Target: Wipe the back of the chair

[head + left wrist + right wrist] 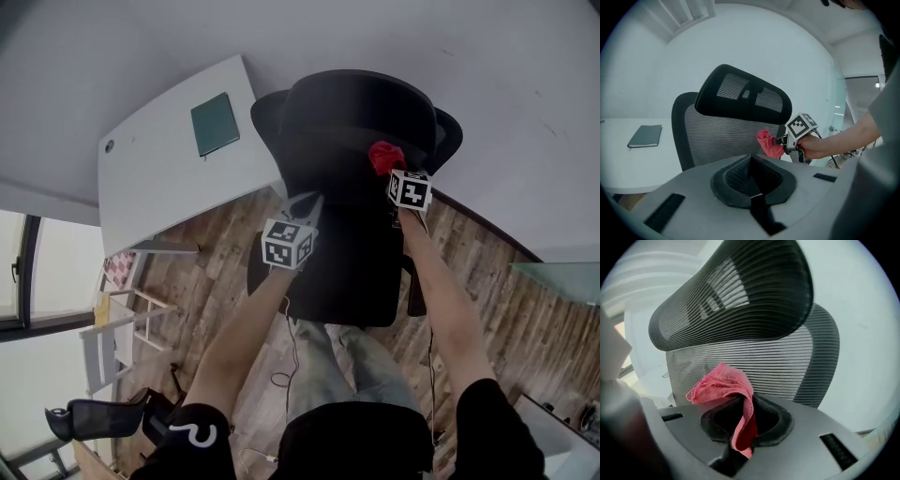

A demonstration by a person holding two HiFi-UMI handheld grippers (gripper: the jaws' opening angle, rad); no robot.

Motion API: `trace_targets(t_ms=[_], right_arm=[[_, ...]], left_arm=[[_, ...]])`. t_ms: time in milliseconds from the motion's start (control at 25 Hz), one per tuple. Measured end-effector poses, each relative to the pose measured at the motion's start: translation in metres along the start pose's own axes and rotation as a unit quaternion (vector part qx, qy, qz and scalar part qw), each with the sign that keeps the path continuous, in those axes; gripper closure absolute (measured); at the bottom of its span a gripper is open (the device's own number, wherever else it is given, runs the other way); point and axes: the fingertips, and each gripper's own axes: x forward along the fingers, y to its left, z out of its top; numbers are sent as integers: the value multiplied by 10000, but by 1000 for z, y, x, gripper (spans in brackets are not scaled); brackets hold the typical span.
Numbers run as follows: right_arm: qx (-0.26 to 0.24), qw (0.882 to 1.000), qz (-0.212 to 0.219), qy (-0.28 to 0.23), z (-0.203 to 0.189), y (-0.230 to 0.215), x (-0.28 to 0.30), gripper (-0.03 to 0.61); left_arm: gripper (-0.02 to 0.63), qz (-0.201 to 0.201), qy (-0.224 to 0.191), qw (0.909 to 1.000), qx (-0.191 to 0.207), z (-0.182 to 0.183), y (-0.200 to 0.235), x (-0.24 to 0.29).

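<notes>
pinches red cloth in right tool, at mesh chair back under headrest. holds left tool pressed together, empty. likely soft, light, floppy: best gripped by a bunched fold.

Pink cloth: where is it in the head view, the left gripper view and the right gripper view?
Head view: pink cloth upper right of centre, on the black chair.
Left gripper view: right of centre, against the mesh backrest.
Right gripper view: low centre, clamped in the right gripper.
Shared landmark: the chair's headrest.
</notes>
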Motion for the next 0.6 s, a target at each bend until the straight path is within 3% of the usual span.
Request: trace_targets(t_ms=[600], right_arm=[[-20, 9991, -414, -7, -11, -99, -34, 506]], left_arm=[[589, -189, 11, 9997, 131, 3, -63, 39]])
